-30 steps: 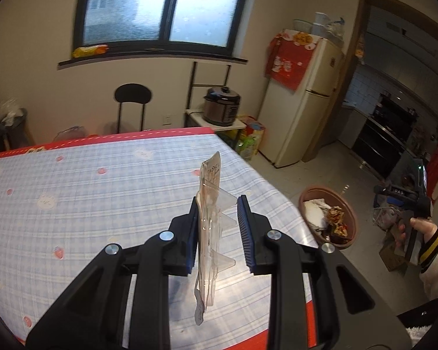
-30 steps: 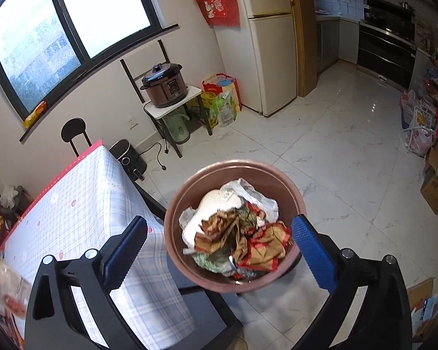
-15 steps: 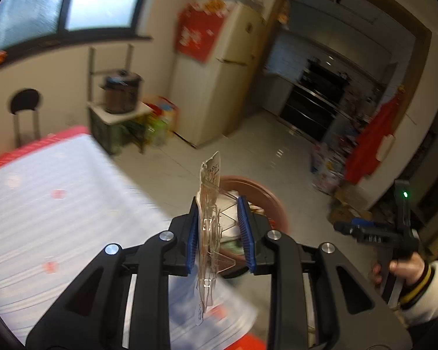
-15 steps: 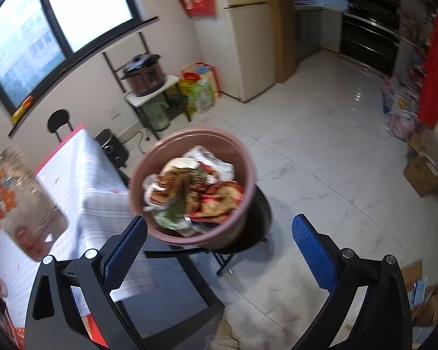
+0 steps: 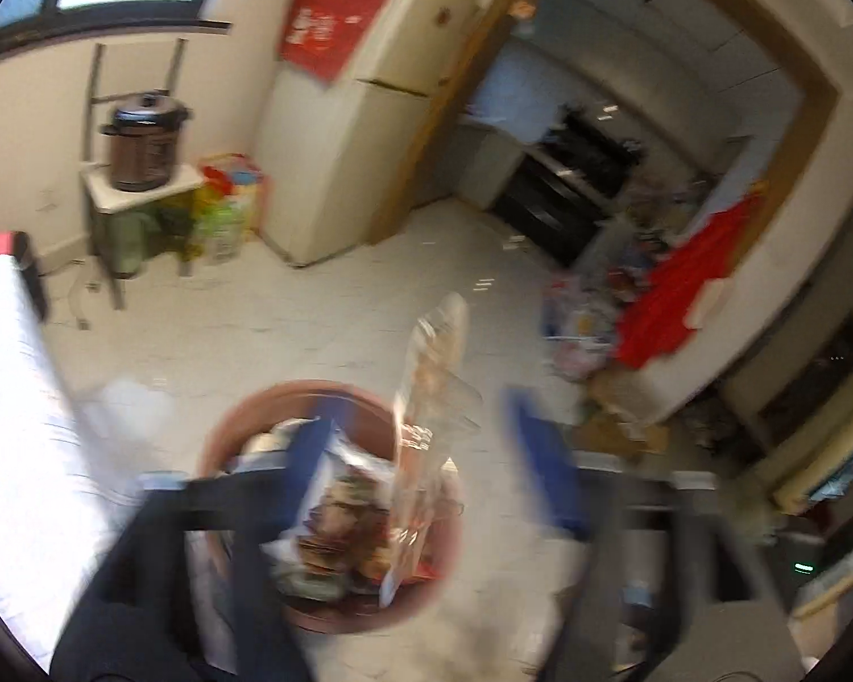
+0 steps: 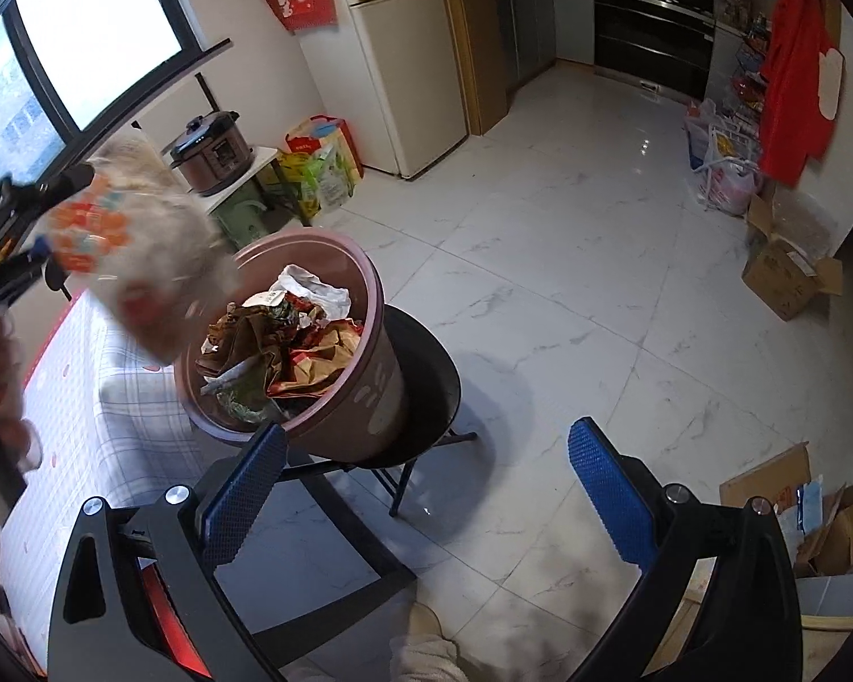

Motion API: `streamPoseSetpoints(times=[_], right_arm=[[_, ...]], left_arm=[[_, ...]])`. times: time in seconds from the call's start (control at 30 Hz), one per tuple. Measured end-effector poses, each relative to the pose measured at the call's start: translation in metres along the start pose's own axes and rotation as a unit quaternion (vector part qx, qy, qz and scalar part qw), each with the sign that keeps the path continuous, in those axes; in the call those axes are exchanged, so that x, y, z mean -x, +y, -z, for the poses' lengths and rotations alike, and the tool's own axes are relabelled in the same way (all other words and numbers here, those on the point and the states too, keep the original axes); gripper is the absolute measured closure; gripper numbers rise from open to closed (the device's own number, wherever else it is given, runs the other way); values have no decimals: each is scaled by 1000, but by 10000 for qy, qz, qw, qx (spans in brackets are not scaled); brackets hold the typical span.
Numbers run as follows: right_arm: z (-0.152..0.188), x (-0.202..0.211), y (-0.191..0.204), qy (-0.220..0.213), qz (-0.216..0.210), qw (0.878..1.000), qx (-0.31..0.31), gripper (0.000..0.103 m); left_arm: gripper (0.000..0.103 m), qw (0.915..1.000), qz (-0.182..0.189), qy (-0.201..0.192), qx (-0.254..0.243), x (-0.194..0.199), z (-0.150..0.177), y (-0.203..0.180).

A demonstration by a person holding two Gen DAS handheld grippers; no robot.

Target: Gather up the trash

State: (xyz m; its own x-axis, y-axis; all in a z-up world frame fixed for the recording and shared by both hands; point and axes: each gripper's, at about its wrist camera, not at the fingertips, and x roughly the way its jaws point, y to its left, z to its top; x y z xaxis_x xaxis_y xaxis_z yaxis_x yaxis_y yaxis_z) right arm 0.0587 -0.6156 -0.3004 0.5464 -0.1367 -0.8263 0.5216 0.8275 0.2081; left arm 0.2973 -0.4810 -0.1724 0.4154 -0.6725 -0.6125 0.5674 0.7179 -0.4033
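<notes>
Swinging off the desk (image 6: 91, 432) since a second ago, the left gripper (image 5: 421, 454) now hangs over the brown trash bin (image 5: 227, 426), and its jaws are opening, pads already clear of the clear plastic package (image 5: 426, 398) that they pinched back then. That package stands edge-on between the blue pads in the blurred left view; from the right view it shows as a printed see-through wrapper (image 6: 136, 250) just above the bin's rim (image 6: 313, 238), at its desk-side edge. Bin sits on a black stool (image 6: 426, 398), already heaped with crumpled wrappers. Right gripper (image 6: 426, 489) is spread wide, nothing in it. Package looks feather-light, thin, fairly stiff, slick on the faces; I'd judge it could drift or catch the rim. If it misses, pinch across a flat face, near the middle
</notes>
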Motion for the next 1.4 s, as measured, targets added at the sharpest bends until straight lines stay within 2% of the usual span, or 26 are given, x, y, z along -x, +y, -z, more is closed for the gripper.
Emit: streamPoseSetpoints(times=[0.13, 0.3, 0.4, 0.63, 0.97, 1.13, 1.4], right_arm=[[0, -4, 11, 19, -95, 9999, 81, 5], [-2, -11, 34, 73, -265, 9993, 245, 5], [-4, -11, 53, 50, -370, 9985, 390, 5], [-13, 7, 104, -122, -432, 9964, 716, 5], [-11, 58, 180, -506, -621, 9910, 1076, 5], [-3, 96, 230, -787, -694, 9845, 1407, 5], [16, 155, 300, -1313, -904, 9711, 1774, 5]], left_arm=[[18, 9988, -442, 159, -96, 2, 9, 27], [16, 9963, -799, 181, 247, 31, 19, 77], [13, 9951, -968, 84, 199, 58, 19, 97], [8, 9917, -1274, -159, -62, 132, 22, 112], [6, 9845, -1643, -561, -237, 253, 24, 139], [6, 9797, -1813, -799, -302, 314, 24, 150], [6, 9673, -2209, -1190, -380, 405, 32, 164]])
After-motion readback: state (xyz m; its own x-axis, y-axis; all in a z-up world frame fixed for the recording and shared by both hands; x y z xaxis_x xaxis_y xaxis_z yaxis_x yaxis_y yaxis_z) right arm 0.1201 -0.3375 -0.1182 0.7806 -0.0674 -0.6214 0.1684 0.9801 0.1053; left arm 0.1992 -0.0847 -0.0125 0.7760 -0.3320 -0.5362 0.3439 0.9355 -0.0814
